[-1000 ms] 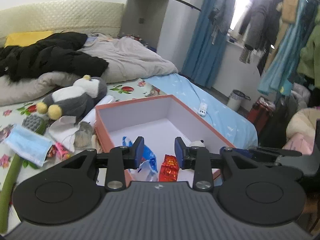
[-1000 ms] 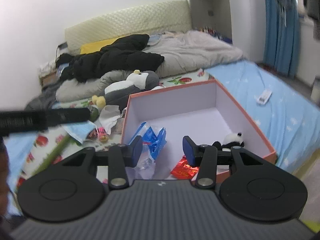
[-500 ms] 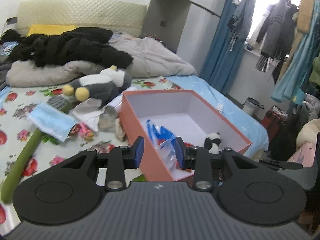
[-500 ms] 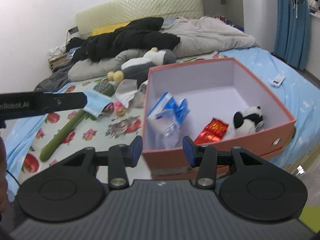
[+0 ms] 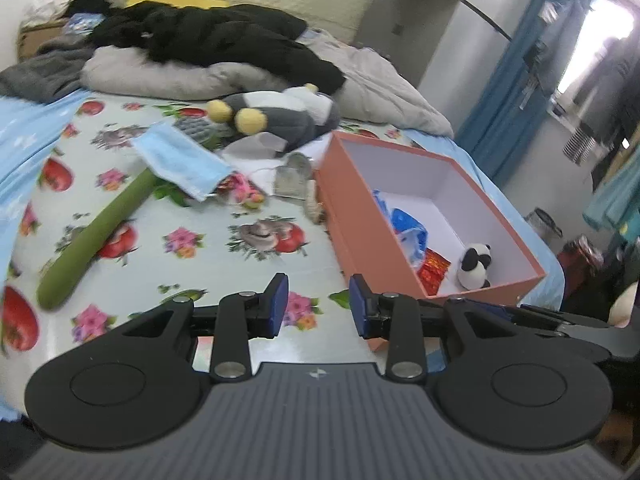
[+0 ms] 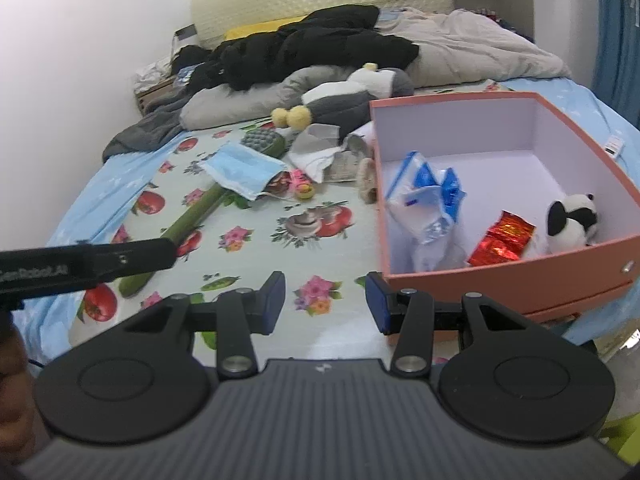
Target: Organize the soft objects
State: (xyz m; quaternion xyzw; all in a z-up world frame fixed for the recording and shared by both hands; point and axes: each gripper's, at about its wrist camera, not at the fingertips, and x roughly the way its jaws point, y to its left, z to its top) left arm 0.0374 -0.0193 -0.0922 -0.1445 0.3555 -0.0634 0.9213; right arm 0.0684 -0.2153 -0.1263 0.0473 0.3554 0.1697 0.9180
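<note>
Orange box (image 6: 500, 276) holds a panda toy (image 6: 572, 224); left gripper (image 5: 318, 310) and right gripper (image 6: 326, 302) both gape, grasping nothing

Lying in orange box (image 6: 500, 276): panda plush (image 6: 570, 222), blue bag (image 6: 430, 196). Sprawling on bed nearby: penguin plush (image 5: 280, 114), face mask (image 5: 180, 160).

The bedsheet (image 5: 208, 264) is showing pale blue with red tomatoes and pink flowers. The box (image 6: 520, 280) is glowing salmon-orange outside, white inside, and in it a panda toy (image 6: 572, 220) is sitting black and white beside a shiny red packet (image 6: 502, 238) and a blue-and-white bag (image 6: 430, 196). A light blue mask (image 5: 180, 162) is lying over a green tube (image 5: 96, 236); the penguin plush (image 5: 280, 118) is showing grey, white and yellow.
</note>
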